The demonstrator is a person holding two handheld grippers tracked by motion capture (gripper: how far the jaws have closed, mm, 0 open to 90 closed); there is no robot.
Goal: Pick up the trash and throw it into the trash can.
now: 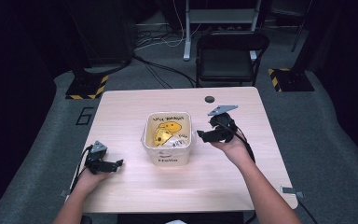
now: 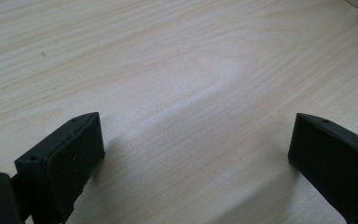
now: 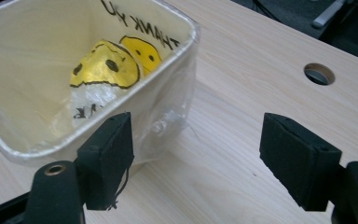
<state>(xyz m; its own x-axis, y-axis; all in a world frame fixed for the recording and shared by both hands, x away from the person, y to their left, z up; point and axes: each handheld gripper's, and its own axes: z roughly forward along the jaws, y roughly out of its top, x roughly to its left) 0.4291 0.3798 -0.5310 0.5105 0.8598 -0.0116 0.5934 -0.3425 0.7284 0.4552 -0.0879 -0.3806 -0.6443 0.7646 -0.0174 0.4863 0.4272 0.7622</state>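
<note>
From where I stand, the square white bin (image 1: 167,140) sits at the middle of the tabletop (image 1: 135,191), lined with a thin plastic bag (image 3: 121,56) printed with yellow smiley faces and a thank-you message. The right hand-held gripper (image 1: 204,136) hovers just beside the bin at its 3 o'clock, jaws spread wide and holding nothing; in the right gripper view (image 3: 205,158) one pad sits close against the bin's outer wall, where the bag's film folds over the rim, though I cannot tell if it touches. The left hand-held gripper (image 1: 116,164) rests low at the bin's 8 o'clock, well apart from it, jaws likewise spread over bare wood (image 2: 191,154).

This looks like the approach step: the right one is lining up on the rim or the bag's folded edge. Next it would need to bring one jaw inside the rim and close on the film without shoving the light bin sideways; the left may have to come in and steady it
</note>
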